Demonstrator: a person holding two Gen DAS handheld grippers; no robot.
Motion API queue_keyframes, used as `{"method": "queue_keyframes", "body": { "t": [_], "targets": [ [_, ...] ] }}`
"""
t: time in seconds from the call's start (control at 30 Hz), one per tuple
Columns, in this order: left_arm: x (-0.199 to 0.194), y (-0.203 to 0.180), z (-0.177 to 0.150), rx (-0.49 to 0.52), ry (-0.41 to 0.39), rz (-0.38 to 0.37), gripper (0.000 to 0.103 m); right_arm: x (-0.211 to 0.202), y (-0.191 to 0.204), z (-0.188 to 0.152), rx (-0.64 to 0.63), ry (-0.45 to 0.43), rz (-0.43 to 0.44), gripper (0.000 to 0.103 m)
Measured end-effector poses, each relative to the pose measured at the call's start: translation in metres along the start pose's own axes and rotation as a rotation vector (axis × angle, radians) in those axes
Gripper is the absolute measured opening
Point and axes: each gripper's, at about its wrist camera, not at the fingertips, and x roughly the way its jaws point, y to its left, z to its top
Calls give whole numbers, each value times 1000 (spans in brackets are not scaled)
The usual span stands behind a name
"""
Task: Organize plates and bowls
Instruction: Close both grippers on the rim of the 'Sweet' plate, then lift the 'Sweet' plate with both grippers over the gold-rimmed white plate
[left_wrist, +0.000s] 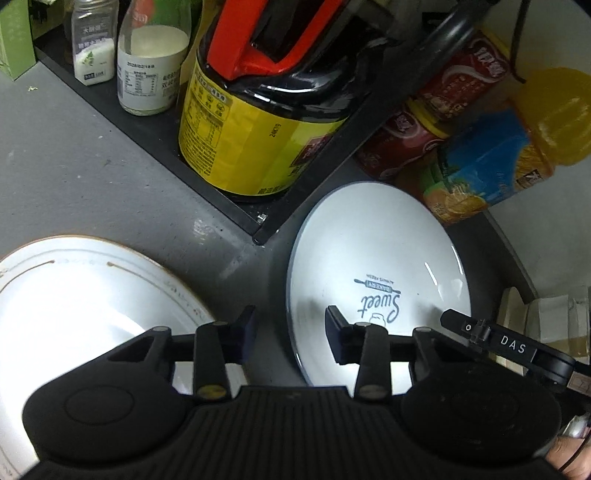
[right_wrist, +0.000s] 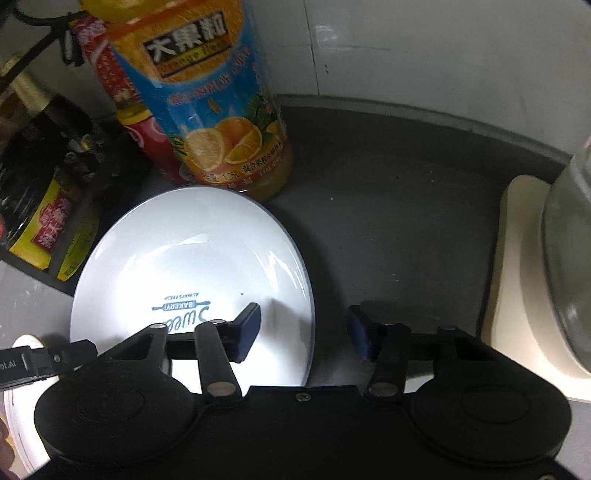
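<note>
plates sit apart on the grey counter (left_wrist: 92, 166): printed plate (left_wrist: 376, 266) beside the orange juice bottle (right_wrist: 214, 110), gold-rimmed plate (left_wrist: 74, 306) further left. left gripper (left_wrist: 290, 330) and right gripper (right_wrist: 304, 332) hang spread, holding nothing.

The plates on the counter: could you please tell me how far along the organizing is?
Nothing looks stacked yet. The Sweet Bakery plate and the brown-rimmed plate lie apart on the grey counter. Both the left gripper and right gripper are open and empty, the right one straddling the Sweet Bakery plate's edge. Gripping and stacking remain.
</note>
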Motion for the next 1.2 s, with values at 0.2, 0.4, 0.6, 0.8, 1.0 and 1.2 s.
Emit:
{"method": "queue_keyframes", "body": {
  "t": [0.2,0.4,0.6,0.8,1.0,1.2],
  "targets": [
    [17,-2,3,1,15,-17,34,8,1,-2,0,-1,-2,42],
    [29,-6,2,10,26,-11,23,7,3,-8,18,3,20,30],
    [31,-6,4,-4,45,-12,18,-4,-2,-12,67,3,62,21],
    [19,6,7,-29,40,-26,18,-25,-5,-32,78,-14,113,15],
    [-2,14,4,-29,11,-36,18,-54,-7,-49,92,-56,182,11],
    [-24,18,-4,-37,-6,-56,17,-74,-9,-60,92,-76,211,11]
  ]
}}
